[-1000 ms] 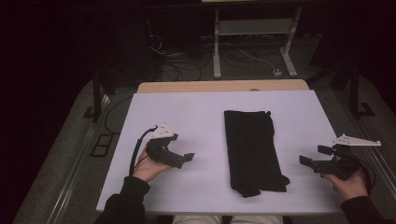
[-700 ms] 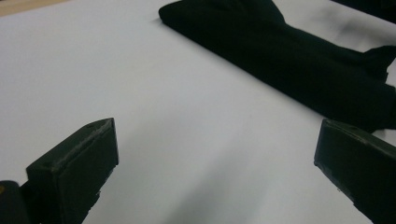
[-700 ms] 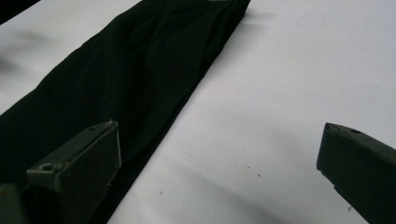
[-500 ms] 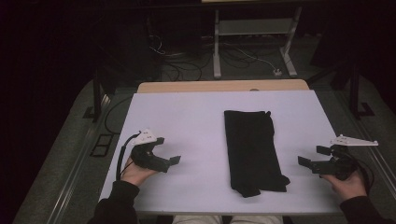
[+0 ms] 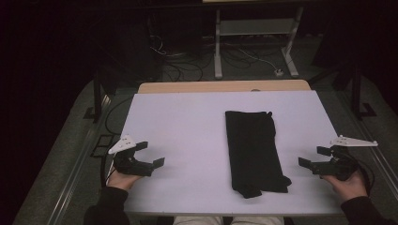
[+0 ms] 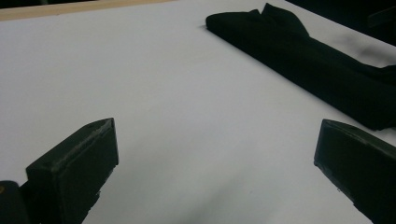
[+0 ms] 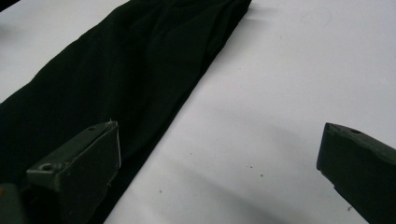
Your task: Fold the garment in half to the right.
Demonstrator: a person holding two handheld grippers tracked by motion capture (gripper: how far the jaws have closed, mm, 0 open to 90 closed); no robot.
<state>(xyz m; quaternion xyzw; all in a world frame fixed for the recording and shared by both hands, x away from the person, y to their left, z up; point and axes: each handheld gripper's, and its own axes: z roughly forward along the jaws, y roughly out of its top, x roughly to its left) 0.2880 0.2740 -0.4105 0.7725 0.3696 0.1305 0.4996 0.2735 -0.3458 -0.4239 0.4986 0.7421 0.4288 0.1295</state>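
**Folded black cloth, both grippers empty**

The black cloth [image 5: 254, 152] lies folded into a long strip on the white table [image 5: 187, 122], right of centre, with a rumpled bit at its near end. The left gripper [image 5: 151, 155] sits well apart from it near the table's left edge, jaws spread wide, holding nothing. The right gripper [image 5: 313, 157] is just beside the cloth's near right edge, also wide open and empty. The cloth looks soft, light and floppy, so it'll probably sag and unfold if lifted mid-strip; pinching the corners of one short end, through all layers, seems the safer bet.
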